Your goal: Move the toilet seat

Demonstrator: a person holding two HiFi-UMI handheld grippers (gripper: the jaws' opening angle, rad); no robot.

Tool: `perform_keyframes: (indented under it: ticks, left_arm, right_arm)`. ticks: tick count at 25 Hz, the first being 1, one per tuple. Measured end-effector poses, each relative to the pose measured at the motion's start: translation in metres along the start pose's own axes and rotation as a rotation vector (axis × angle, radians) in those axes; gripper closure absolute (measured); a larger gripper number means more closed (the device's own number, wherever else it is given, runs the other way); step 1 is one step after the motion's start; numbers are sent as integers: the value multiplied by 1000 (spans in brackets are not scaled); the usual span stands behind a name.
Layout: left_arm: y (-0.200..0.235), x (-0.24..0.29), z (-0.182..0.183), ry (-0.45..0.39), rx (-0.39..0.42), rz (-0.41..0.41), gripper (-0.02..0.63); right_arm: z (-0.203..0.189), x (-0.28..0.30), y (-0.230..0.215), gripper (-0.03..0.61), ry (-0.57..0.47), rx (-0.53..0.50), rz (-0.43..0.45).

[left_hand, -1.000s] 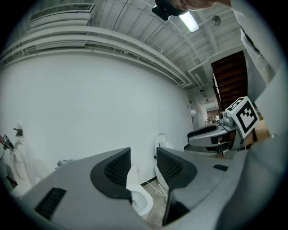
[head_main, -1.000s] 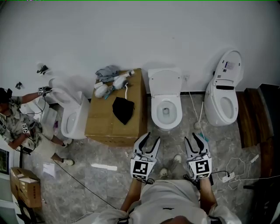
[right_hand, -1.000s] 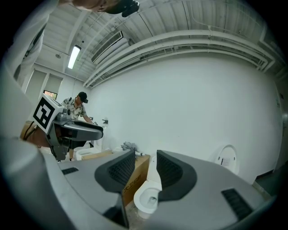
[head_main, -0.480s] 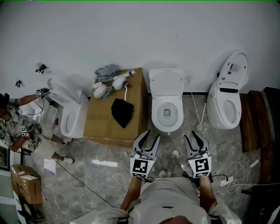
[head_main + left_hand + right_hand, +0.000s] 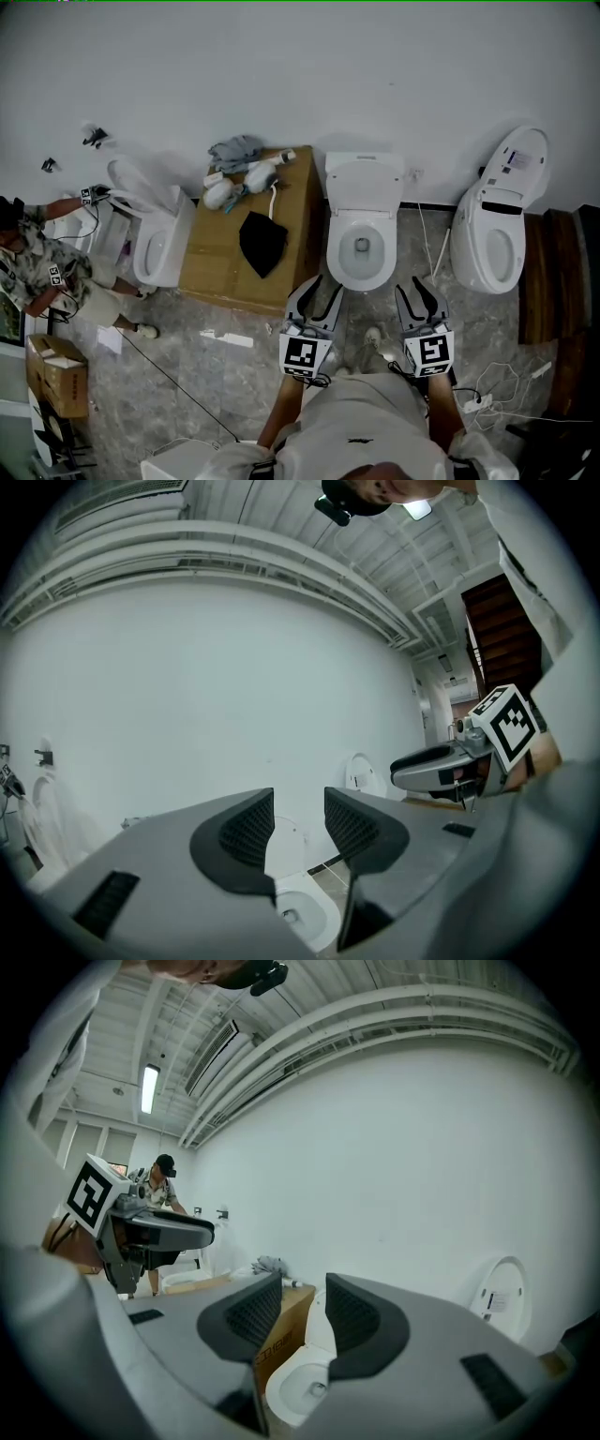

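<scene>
A white toilet (image 5: 337, 246) stands against the wall with its lid and seat raised (image 5: 364, 183). It also shows low between the jaws in the left gripper view (image 5: 305, 907) and in the right gripper view (image 5: 300, 1387). My left gripper (image 5: 323, 289) hovers just short of the bowl's front left, its jaws a little apart with nothing between them (image 5: 300, 817). My right gripper (image 5: 414, 289) hangs at the bowl's front right. Its jaws are drawn in and empty (image 5: 303, 1307). Neither gripper touches the toilet.
A cardboard box (image 5: 216, 253) left of the toilet carries a black cloth (image 5: 262, 239) and rags. Another toilet (image 5: 155, 248) stands further left beside a crouching person (image 5: 37, 272). A third toilet (image 5: 492, 234) stands right, with wooden steps (image 5: 562, 272) and floor cables (image 5: 487, 384).
The head view has shifted, so the toilets and box sit slightly lower and further right in the frame. Both grippers hold about the same place before the bowl.
</scene>
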State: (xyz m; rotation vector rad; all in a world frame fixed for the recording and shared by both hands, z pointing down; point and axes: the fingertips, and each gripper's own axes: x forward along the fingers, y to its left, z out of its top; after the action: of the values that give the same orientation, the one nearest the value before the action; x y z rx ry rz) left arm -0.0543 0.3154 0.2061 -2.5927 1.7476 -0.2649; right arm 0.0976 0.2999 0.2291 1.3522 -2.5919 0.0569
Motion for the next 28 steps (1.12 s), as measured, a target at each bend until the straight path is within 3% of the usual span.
perform_keyframes:
  ticks: [14,28]
  left_arm:
    - [-9,72,16,2,7,86,430]
    - [3,124,12,22,14,70,434]
  right_arm:
    - [0,44,-65,419,-16,12,101]
    - [0,83,-98,419,-17,47,87]
